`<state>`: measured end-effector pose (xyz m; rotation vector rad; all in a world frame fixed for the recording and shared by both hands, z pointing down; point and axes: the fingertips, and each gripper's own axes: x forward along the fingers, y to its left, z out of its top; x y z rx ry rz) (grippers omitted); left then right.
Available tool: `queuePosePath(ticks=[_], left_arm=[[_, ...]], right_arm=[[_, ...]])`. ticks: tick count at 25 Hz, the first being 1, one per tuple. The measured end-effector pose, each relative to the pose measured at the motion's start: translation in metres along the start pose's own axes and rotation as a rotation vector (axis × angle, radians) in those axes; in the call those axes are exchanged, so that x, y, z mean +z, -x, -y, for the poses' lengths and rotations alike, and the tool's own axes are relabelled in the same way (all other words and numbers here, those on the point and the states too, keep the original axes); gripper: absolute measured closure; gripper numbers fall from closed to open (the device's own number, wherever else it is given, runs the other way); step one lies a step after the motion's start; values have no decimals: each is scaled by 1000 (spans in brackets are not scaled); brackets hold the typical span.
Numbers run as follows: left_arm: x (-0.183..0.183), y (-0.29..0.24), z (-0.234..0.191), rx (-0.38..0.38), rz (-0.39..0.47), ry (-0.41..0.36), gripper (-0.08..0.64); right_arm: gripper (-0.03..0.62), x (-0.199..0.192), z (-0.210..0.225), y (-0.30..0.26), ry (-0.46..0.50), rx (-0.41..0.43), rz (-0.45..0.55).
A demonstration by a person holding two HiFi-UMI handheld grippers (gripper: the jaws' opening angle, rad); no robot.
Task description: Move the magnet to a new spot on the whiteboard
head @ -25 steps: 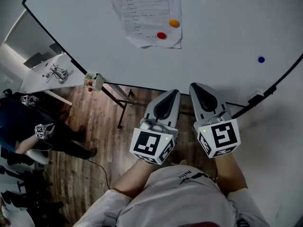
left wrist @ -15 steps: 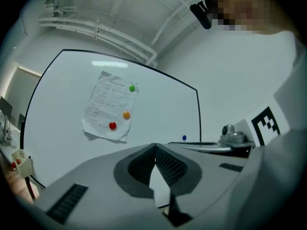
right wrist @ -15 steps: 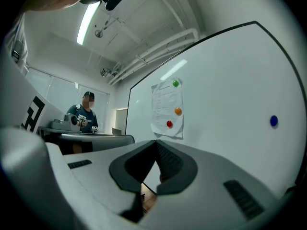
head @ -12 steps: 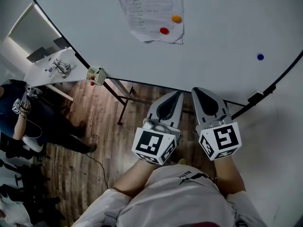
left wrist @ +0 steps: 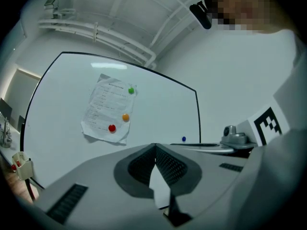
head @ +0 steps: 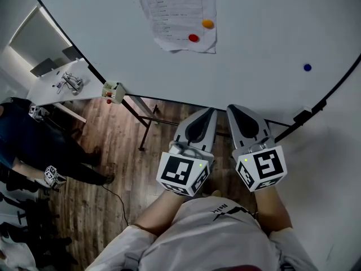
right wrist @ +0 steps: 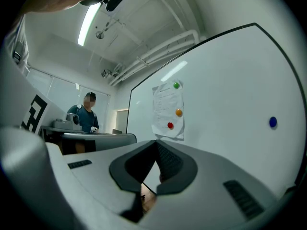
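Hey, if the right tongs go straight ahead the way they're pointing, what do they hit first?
Most likely the whiteboard, at or just under the lower edge of the paper sheet; depth is hard to judge. The right tongs are shut and empty, and the blue magnet sits off to the right.

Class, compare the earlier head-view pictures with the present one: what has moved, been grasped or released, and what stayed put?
Only the bystander at the left edge shifted; one marker cube they carry sits lower. Nothing was grasped or released. The left tool and right tool stay shut, empty, side by side below the whiteboard; the blue magnet remains untouched.
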<state>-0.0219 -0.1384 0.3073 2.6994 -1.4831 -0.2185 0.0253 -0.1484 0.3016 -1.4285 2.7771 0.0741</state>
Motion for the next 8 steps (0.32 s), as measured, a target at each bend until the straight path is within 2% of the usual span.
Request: queuePosePath(ticks=[8], left_arm=[[-3, -5, 0, -2, 0, -1, 549]], right_arm=[[578, -5, 5, -1, -2, -4, -3]])
